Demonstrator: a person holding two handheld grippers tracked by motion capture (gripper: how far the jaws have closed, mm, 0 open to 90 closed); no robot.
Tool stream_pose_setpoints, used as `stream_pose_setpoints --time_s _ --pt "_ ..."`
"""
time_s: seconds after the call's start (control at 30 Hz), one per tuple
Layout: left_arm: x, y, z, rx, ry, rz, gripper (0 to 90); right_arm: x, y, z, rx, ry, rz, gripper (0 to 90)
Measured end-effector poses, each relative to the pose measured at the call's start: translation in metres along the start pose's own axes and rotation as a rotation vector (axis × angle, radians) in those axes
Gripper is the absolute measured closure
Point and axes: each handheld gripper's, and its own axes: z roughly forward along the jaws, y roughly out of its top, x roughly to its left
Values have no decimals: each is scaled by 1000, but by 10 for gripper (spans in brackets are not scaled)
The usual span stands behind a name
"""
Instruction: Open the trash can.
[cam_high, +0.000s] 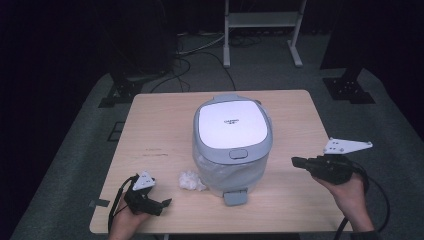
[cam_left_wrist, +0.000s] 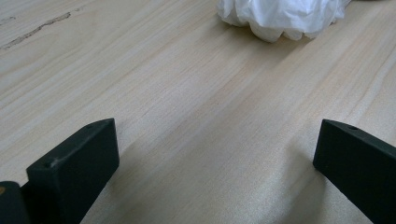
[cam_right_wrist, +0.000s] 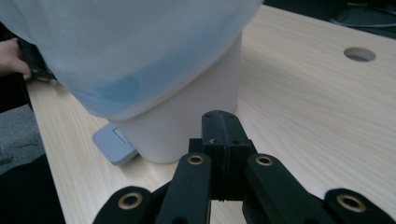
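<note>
High view, bin (cam_high: 232, 145) mid-table, left gripper (cam_high: 150, 199) jaws apart near front edge, right gripper (cam_high: 305, 163) jaws together.

**Three cameras, one tabletop**

The high view looks forward and down on the whole tabletop (cam_high: 150, 125). The left gripper view skims the wood close up, facing the white wad (cam_left_wrist: 280, 16) at its 12 o'clock. The right gripper view (very near) faces the bin (cam_right_wrist: 154, 70), shared with the high view.

Two black handheld grippers, left gripper (cam_high: 148, 196) at seven o'clock, right gripper (cam_high: 320, 166) at four o'clock, each topped by a pale grey three-cornered plate, trailing black cables, brass-coloured pivot pins on the right gripper's linkage (cam_right_wrist: 194, 160), bare forearms, no sleeves visible.
</note>
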Motion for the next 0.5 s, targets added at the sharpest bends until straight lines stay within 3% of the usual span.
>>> stream_pose_setpoints --time_s 0.5 --pt "0 0 0 0 0 0 0 17 37 -18 -73 66 -56 900"
